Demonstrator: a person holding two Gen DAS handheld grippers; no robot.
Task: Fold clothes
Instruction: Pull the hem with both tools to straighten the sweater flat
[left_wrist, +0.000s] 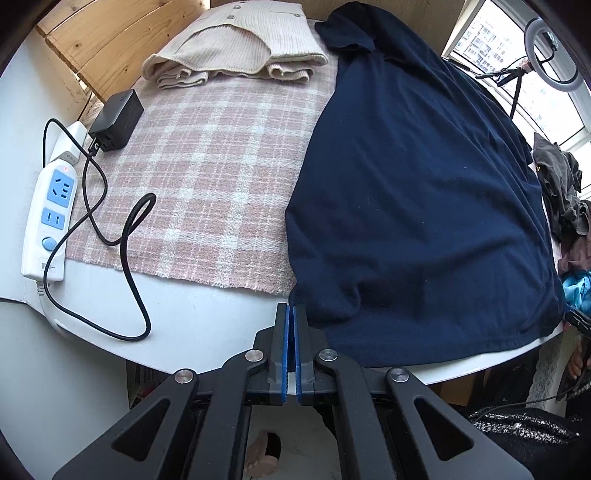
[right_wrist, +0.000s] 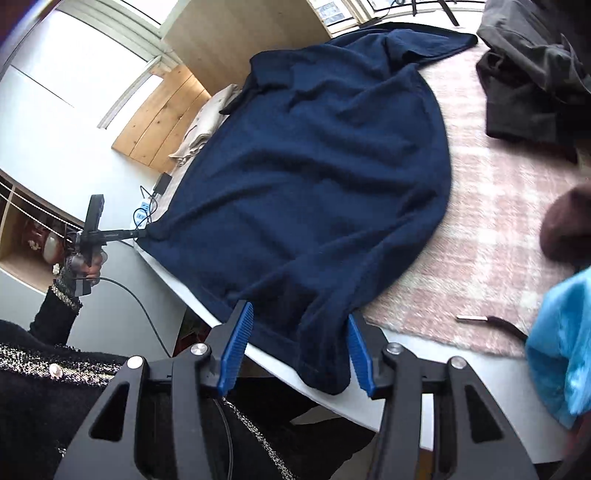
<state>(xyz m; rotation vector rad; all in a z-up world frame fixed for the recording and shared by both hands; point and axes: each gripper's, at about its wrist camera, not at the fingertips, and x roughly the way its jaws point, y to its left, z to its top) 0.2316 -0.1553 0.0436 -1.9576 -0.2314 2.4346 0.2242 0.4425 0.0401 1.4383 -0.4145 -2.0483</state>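
My left gripper (left_wrist: 290, 314) was pressed together at the navy shirt's (left_wrist: 417, 206) hem corner | my right gripper (right_wrist: 300, 325) stood spread astride its hem, pads clear | shirt lay flat on the plaid cloth (left_wrist: 207, 177).

Navy T-shirt (right_wrist: 314, 177) lay spread flat, mildly wrinkled, over a pink plaid cloth (left_wrist: 207, 177) on the white worktop (left_wrist: 207, 325); its hem hung past the near edge. Cream ribbed knit cardigan (left_wrist: 236, 48), buttoned, sat folded at the far end beside the shirt's sleeve. Dark grey garments (right_wrist: 532, 74) lay crumpled in a heap to the shirt's right; a bright blue garment (right_wrist: 561, 343) lay bunched nearer.
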